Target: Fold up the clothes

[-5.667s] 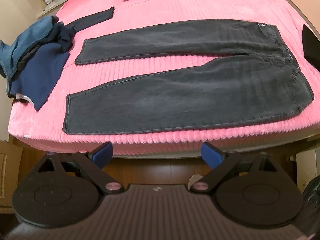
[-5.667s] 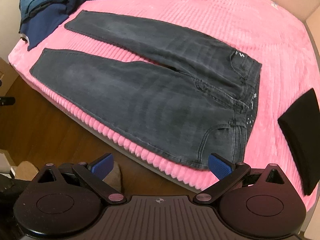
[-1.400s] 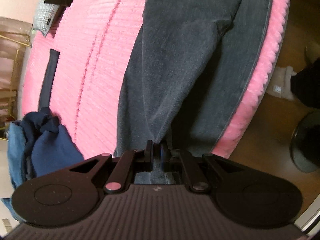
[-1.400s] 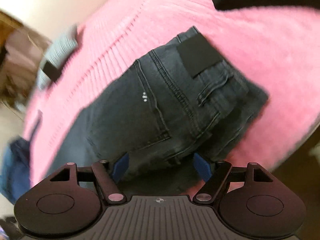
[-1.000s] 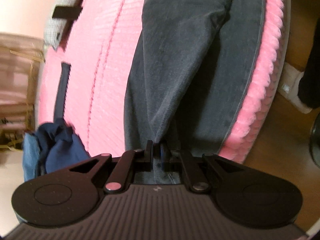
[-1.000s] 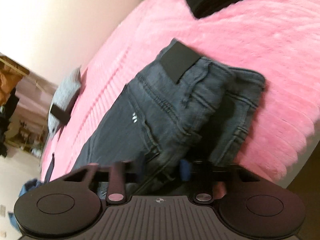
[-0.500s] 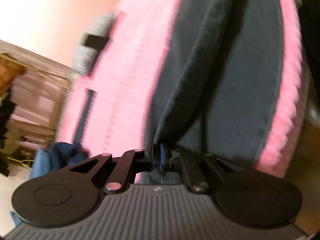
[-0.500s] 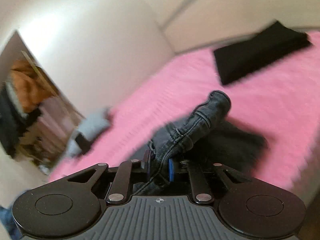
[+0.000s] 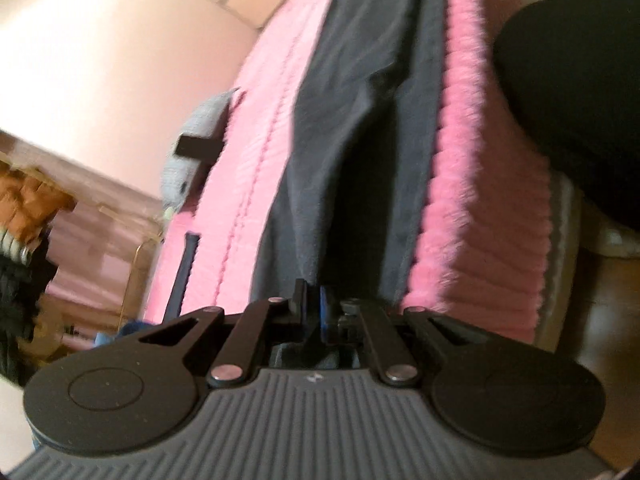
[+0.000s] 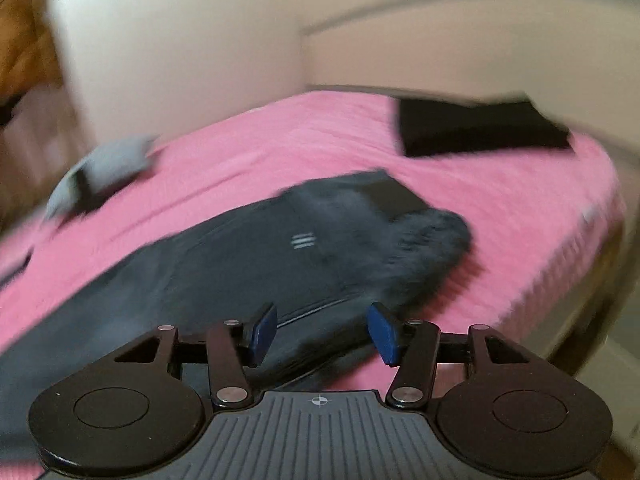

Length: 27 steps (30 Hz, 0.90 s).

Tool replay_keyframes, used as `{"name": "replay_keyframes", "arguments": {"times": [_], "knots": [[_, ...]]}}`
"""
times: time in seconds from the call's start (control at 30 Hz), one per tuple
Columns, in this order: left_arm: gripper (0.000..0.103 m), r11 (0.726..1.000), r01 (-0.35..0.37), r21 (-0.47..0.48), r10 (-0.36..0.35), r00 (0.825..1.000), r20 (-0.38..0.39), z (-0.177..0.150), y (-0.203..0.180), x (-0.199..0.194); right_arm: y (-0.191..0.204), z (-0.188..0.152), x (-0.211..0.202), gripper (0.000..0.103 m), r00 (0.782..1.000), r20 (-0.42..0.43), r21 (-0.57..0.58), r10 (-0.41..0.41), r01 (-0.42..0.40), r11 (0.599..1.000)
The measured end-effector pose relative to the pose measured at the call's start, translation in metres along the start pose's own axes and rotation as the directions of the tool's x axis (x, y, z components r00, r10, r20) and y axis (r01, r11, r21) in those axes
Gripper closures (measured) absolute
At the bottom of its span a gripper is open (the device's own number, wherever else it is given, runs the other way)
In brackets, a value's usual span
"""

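Currently mid-fold on the jeans (image 10: 280, 264): they lie lengthwise on the pink bed (image 10: 500, 208), one leg laid over the other, waist end at frame centre in the right view.

Left tongs (image 9: 314, 312) are clamped on the leg cuff, bottom centre of the left view, fabric running up the frame from the pads. Probably holding that end taut so the top leg lines up.

Right tongs (image 10: 322, 332) are opening, blue pads apart with denim lying between and below them, not pinched. Looks like the waist was just set down.

Black folded item (image 10: 480, 132) sits upper right, well apart; grey pillow (image 10: 100, 176) at left. Both views blurred, so edge alignment is unclear.
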<state>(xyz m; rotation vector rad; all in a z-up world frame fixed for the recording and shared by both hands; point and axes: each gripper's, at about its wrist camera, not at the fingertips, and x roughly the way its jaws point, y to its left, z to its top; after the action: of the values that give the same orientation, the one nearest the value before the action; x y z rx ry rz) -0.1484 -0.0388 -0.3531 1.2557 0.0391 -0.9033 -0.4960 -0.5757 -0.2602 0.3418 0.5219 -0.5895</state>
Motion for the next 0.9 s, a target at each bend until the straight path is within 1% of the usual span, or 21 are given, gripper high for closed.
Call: {"name": "replay_keyframes", "arguments": {"times": [0.03, 0.07, 0.1, 0.13, 0.17, 0.2, 0.23, 0.27, 0.33, 0.37, 0.47, 0.53, 0.57, 0.6, 0.63, 0.7, 0.73, 0.77, 0.8, 0.87, 0.9], "knots": [[0.098, 1.0, -0.007, -0.011, 0.007, 1.0, 0.0, -0.001, 0.001, 0.003, 0.021, -0.006, -0.001, 0.049, 0.998, -0.016, -0.108, 0.053, -0.054, 0.993], [0.098, 1.0, -0.014, -0.022, 0.014, 1.0, 0.0, -0.002, 0.002, 0.007, 0.042, -0.013, -0.002, 0.049, 0.994, -0.038, -0.217, 0.103, -0.108, 0.97], [0.099, 0.999, -0.018, -0.041, 0.018, 1.0, 0.0, -0.001, 0.003, 0.009, 0.063, -0.02, -0.003, 0.049, 0.987, -0.065, -0.322, 0.15, -0.163, 0.933], [0.099, 0.998, -0.019, -0.066, 0.019, 1.0, 0.002, 0.0, 0.006, 0.01, 0.083, -0.027, -0.002, 0.049, 0.98, -0.086, -0.423, 0.181, -0.2, 0.884], [0.099, 0.996, -0.02, -0.092, 0.02, 1.0, 0.003, 0.0, 0.008, 0.01, 0.103, -0.034, -0.001, 0.049, 0.973, -0.106, -0.518, 0.207, -0.232, 0.823], [0.099, 0.991, -0.01, -0.136, 0.011, 1.0, 0.009, 0.001, 0.015, 0.009, 0.123, -0.042, 0.0, 0.049, 0.965, -0.129, -0.606, 0.23, -0.26, 0.752], [0.099, 0.983, 0.002, -0.183, 0.001, 1.0, 0.016, 0.001, 0.023, 0.008, 0.139, -0.048, 0.001, 0.049, 0.961, -0.137, -0.673, 0.241, -0.269, 0.689], [0.099, 0.972, 0.009, -0.233, -0.003, 1.0, 0.028, 0.002, 0.033, 0.005, 0.154, -0.054, 0.003, 0.049, 0.958, -0.142, -0.731, 0.249, -0.271, 0.626], [0.098, 0.951, 0.016, -0.308, -0.001, 0.999, 0.048, 0.005, 0.055, -0.002, 0.172, -0.066, 0.013, 0.049, 0.957, -0.151, -0.803, 0.248, -0.265, 0.533], [0.098, 0.944, 0.018, -0.33, 0.001, 0.998, 0.057, 0.007, 0.064, -0.004, 0.18, -0.072, 0.018, 0.049, 0.957, -0.155, -0.834, 0.247, -0.261, 0.487], [0.098, 0.928, 0.015, -0.373, 0.018, 0.996, 0.086, 0.014, 0.088, -0.011, 0.186, -0.088, 0.035, 0.049, 0.978, -0.106, -0.916, 0.18, -0.166, 0.365], [0.098, 0.93, 0.008, -0.367, 0.028, 0.995, 0.091, 0.019, 0.095, -0.015, 0.177, -0.094, 0.042, 0.051, 0.988, -0.075, -0.946, 0.138, -0.114, 0.305], [0.098, 0.935, 0.004, -0.354, 0.03, 0.995, 0.09, 0.021, 0.096, -0.017, 0.169, -0.096, 0.045, 0.057, 0.991, -0.054, -0.956, 0.119, -0.086, 0.281], [0.098, 0.94, 0.006, -0.341, 0.025, 0.996, 0.088, 0.021, 0.096, -0.018, 0.16, -0.097, 0.05, 0.087, 0.995, -0.045, -0.964, 0.094, -0.068, 0.258], [0.098, 0.943, 0.012, -0.331, 0.016, 0.996, 0.084, 0.021, 0.095, -0.018, 0.152, -0.096, 0.053, 0.097, 0.995, -0.04, -0.967, 0.086, -0.061, 0.249], [0.098, 0.955, 0.015, -0.295, 0.005, 0.998, 0.068, 0.02, 0.086, -0.018, 0.139, -0.093, 0.059, 0.099, 0.996, -0.033, -0.969, 0.08, -0.051, 0.24], [0.098, 0.968, 0.013, -0.249, 0.001, 0.998, 0.055, 0.019, 0.078, -0.016, 0.138, -0.091, 0.053, 0.101, 0.996, -0.015, -0.969, 0.086, -0.035, 0.243], [0.098, 0.981, 0.01, -0.191, -0.001, 0.999, 0.045, 0.019, 0.067, -0.016, 0.139, -0.09, 0.045, 0.101, 0.995, 0.008, -0.969, 0.094, -0.016, 0.248], [0.098, 0.99, 0.004, -0.138, 0.002, 0.999, 0.038, 0.018, 0.058, -0.014, 0.138, -0.089, 0.036, 0.101, 0.995, 0.023, -0.964, 0.096, -0.003, 0.265], [0.099, 0.995, -0.012, -0.097, 0.015, 0.999, 0.032, 0.018, 0.049, -0.019, 0.134, -0.093, 0.024, 0.101, 0.995, 0.032, -0.954, 0.091, 0.003, 0.299], [0.099, 0.997, -0.02, -0.079, 0.022, 0.999, 0.029, 0.018, 0.044, -0.022, 0.132, -0.102, 0.027, 0.101, 0.996, 0.014, -0.957, 0.084, -0.011, 0.29]]}}
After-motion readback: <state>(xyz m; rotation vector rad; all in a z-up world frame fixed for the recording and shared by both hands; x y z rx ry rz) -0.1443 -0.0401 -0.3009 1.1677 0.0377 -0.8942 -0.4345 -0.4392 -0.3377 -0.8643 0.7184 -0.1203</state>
